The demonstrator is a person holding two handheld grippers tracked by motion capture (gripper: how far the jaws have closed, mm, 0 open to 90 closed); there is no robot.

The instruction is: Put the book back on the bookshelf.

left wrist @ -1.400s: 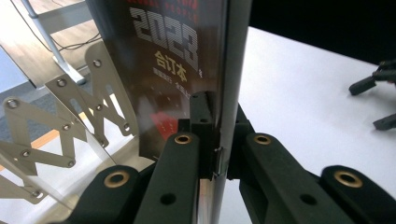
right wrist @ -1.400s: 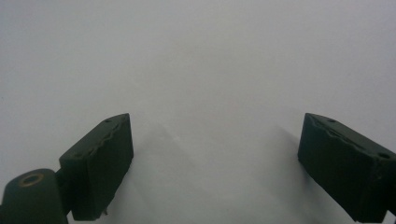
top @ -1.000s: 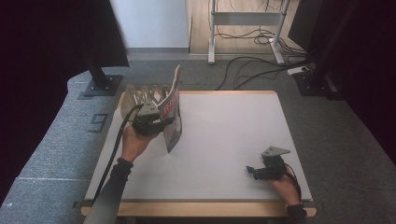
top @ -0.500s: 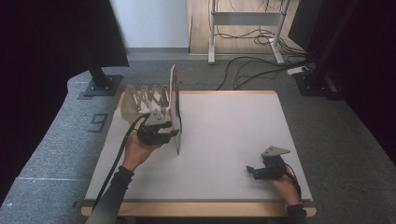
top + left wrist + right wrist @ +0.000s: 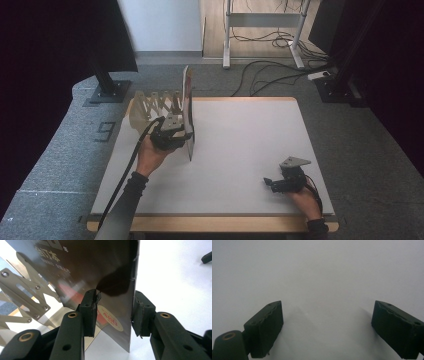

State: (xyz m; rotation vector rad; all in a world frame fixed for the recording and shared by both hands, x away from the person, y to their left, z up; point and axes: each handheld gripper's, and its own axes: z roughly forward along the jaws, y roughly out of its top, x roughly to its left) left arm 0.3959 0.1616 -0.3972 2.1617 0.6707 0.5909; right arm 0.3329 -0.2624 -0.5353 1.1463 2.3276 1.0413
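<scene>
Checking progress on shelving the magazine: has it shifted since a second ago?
Yes. The magazine, held by the left hand-held gripper, has swung from tilted to nearly upright, closer to the wooden rack.

White-topped desk with wooden edge. Grey carpet floor around it. Black stand base at 10 o'clock. Metal frame legs and loose cables at 12 to 1 o'clock.

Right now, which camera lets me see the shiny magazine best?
The left gripper view: the magazine is close up, its print readable, with the left gripper at its lower edge. The high view shows it small and nearly edge-on, standing beside the folding rack.
</scene>
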